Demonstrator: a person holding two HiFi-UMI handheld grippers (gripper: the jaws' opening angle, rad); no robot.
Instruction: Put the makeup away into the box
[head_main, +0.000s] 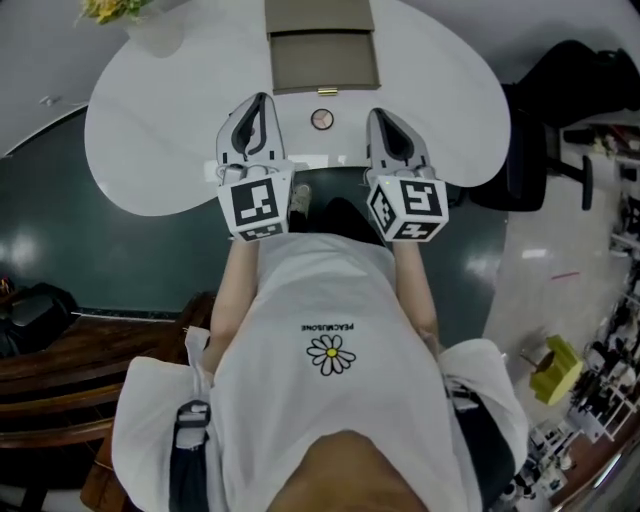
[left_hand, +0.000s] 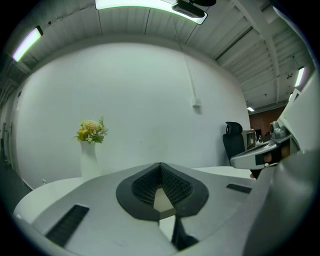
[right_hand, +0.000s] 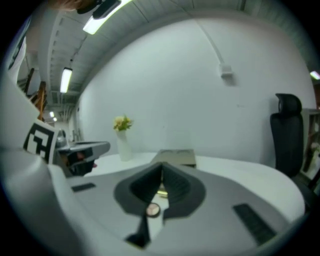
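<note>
Compact (head_main: 321, 119) lies flat on the desk (head_main: 150, 150), near the front edge and just in front of the box (head_main: 325, 60). It sits between the two sets of tongs, roughly level with their tips, and touches neither. In the right gripper view it shows low in the gap under the closed tips (right_hand: 153, 210), with the box (right_hand: 175, 157) further back.

Left tongs (head_main: 258, 110): tips together, nothing between them. The left gripper view shows the pads meeting at the point (left_hand: 160, 165), with only a sliver of box and desk behind.
Right tongs (head_main: 385, 122): also pinched closed and empty (right_hand: 162, 167). Both point toward the box from the near side of the desk.

Counts:
- 1 compact
- 1 box
- 2 tongs, each with 1 marker cube
- 1 vase (left_hand: 89, 157) with flowers
- 1 office chair (right_hand: 287, 135)

Materials and shapes:
- The compact is a small round disc with a pale pinkish centre and a darker rim.
- The box is rectangular, matte taupe, and seen as two panels from above. There is a small brass-coloured fitting at its near edge.
- The desk is smooth white with a rounded, lobed outline.
- The tongs are grey plastic shells. The black pads have a fine ribbed grid.
- The vase is plain white and cylindrical, holding yellow-green blooms.
- The chair is black and high-backed, and stands off the right end of the desk.
</note>
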